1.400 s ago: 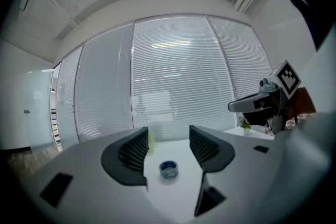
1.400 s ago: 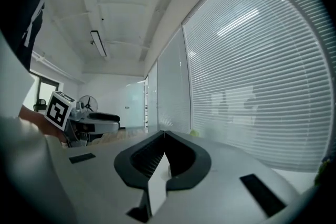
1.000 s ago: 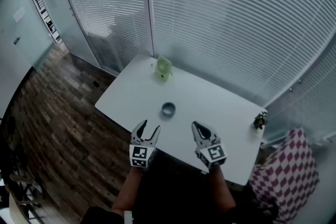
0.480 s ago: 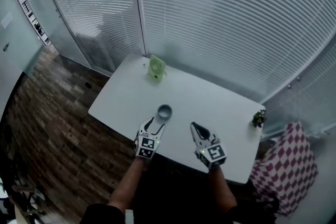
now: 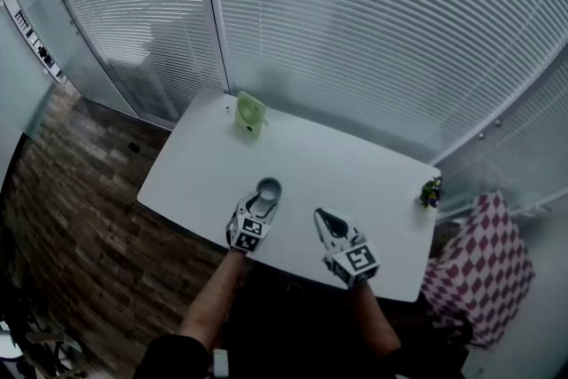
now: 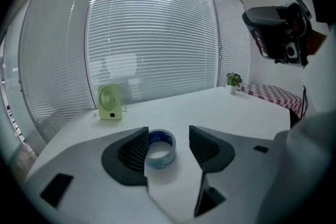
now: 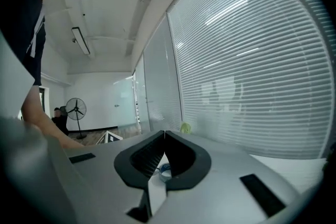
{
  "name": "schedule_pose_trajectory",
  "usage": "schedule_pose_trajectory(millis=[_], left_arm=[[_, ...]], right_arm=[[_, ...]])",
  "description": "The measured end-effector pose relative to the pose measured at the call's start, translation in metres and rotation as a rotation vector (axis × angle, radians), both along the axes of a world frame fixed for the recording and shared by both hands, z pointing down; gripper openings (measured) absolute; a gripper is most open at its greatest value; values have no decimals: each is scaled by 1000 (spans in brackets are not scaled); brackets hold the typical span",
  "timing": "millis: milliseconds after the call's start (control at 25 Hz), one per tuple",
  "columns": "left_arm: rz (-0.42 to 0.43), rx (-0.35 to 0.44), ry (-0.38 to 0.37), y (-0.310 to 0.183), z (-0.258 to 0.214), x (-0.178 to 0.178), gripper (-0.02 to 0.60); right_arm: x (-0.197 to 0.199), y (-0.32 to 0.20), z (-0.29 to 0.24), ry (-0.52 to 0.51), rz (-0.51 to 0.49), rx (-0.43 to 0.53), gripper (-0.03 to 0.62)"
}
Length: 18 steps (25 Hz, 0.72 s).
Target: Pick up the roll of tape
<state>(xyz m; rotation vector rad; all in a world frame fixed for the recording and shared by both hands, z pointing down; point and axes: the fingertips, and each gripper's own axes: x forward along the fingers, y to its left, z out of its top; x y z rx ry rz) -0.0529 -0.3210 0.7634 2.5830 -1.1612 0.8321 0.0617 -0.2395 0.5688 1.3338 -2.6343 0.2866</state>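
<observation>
The roll of tape (image 5: 268,187), blue and white, lies flat on the white table (image 5: 355,169). My left gripper (image 5: 263,201) is open and reaches up to the roll from the near side. In the left gripper view the roll of tape (image 6: 160,147) sits between the two dark jaws of the left gripper (image 6: 168,129), close to the left one, with a gap on the right. My right gripper (image 5: 322,217) is shut with nothing in it, to the right and nearer the front edge. In the right gripper view the right gripper (image 7: 164,134) has its tips together, and the tape (image 7: 164,169) shows through the gap below them.
A small green fan (image 5: 249,114) stands at the table's far left corner, and the fan (image 6: 109,103) also shows beyond the tape. A tiny potted plant (image 5: 431,191) sits at the right edge. A checked red-and-white cloth (image 5: 480,280) lies right of the table. Window blinds run behind it.
My left gripper has moved forward over the table until its open jaws stand on both sides of the tape. The right gripper has stayed shut and hardly moved.
</observation>
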Motion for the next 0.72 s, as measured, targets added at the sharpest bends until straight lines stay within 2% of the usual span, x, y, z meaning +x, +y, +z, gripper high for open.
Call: schedule_pose_trajectory(millis=[240,480,640,720], left_arm=[[102,-27,-94,-6,24,13,230],[149,-55,-175,-18,42,19,230],[231,-122,-231,-19,58,31,230],[267,-135,-293,-18,66,34,230]], right_arm=[[6,0,12,-17,31,-50,8],[12,-4,15,-16,69,-65,8],[16,-4,22,-33,63,-83,8],[20,-4,22,-53,73,-87,8]])
